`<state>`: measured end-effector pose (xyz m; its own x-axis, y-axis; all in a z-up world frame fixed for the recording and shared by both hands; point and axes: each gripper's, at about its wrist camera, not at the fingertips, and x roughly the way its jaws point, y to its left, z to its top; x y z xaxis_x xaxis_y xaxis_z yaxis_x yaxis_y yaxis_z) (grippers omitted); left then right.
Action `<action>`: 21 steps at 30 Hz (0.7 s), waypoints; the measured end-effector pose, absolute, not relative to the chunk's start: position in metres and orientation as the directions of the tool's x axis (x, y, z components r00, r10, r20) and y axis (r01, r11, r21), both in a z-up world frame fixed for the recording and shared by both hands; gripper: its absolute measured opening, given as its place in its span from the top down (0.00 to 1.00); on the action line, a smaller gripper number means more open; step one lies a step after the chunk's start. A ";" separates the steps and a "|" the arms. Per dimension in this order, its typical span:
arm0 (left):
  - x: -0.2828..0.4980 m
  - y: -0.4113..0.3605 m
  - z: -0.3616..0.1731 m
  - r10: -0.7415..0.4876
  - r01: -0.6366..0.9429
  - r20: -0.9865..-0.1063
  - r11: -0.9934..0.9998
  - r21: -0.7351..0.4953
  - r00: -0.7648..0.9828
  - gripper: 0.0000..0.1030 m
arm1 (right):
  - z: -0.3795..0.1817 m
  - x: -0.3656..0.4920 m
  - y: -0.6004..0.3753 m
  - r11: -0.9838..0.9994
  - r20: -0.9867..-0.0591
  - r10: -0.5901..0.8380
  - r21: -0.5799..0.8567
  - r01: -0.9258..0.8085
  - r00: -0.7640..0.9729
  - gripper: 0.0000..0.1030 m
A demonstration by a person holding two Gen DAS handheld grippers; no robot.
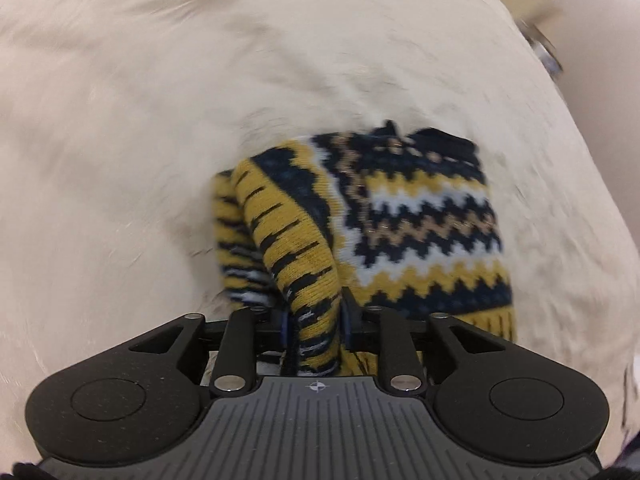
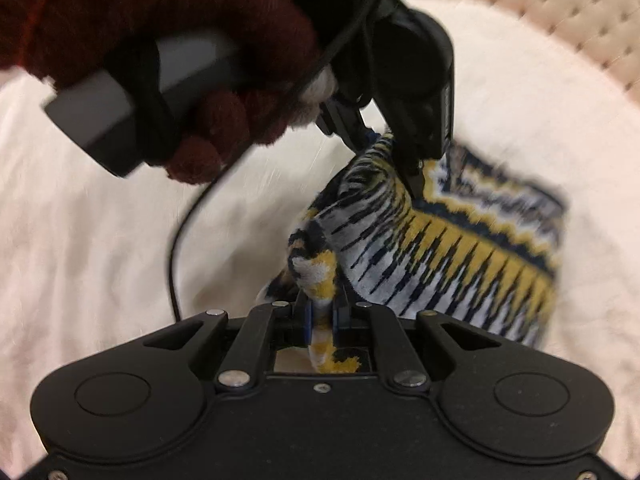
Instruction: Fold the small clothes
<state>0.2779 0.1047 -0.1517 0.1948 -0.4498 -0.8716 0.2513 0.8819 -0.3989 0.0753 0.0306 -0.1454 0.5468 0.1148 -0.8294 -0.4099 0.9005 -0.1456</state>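
Two tools pinch one small knitted sweater (image 1: pixel 420 216) of yellow, navy and white zigzag wool, which lies on a cream, fuzzy bedcover (image 1: pixel 160 120). Our left tool (image 1: pixel 314 316) clamps a rolled fold of it at six o'clock. Our right tool (image 2: pixel 322 316) squeezes a bunched edge; the sweater spreads toward three o'clock. At eleven o'clock a maroon-gloved hand (image 2: pixel 168 40) grips the other tool's handle.
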 end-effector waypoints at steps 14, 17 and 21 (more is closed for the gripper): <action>0.259 0.128 -0.129 -0.479 0.214 -0.819 0.877 -0.430 0.317 0.09 | -0.107 0.044 -0.015 0.932 -0.776 0.242 0.019 -0.362 0.583 0.29; 0.252 0.129 -0.121 -0.460 0.214 -0.823 0.887 -0.409 0.334 0.09 | -0.094 0.045 -0.035 0.956 -0.753 0.219 0.039 -0.291 0.620 0.27; 0.236 0.126 -0.110 -0.445 0.237 -0.826 0.894 -0.381 0.347 0.09 | -0.083 0.064 -0.070 0.982 -0.734 0.163 0.059 -0.177 0.660 0.24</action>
<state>0.2357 0.1259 -0.1101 0.3473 -0.4445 -0.8257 0.2369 0.8935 -0.3814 0.0637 -0.0702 -0.0826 0.6596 0.1633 -0.7337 -0.1772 0.9824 0.0594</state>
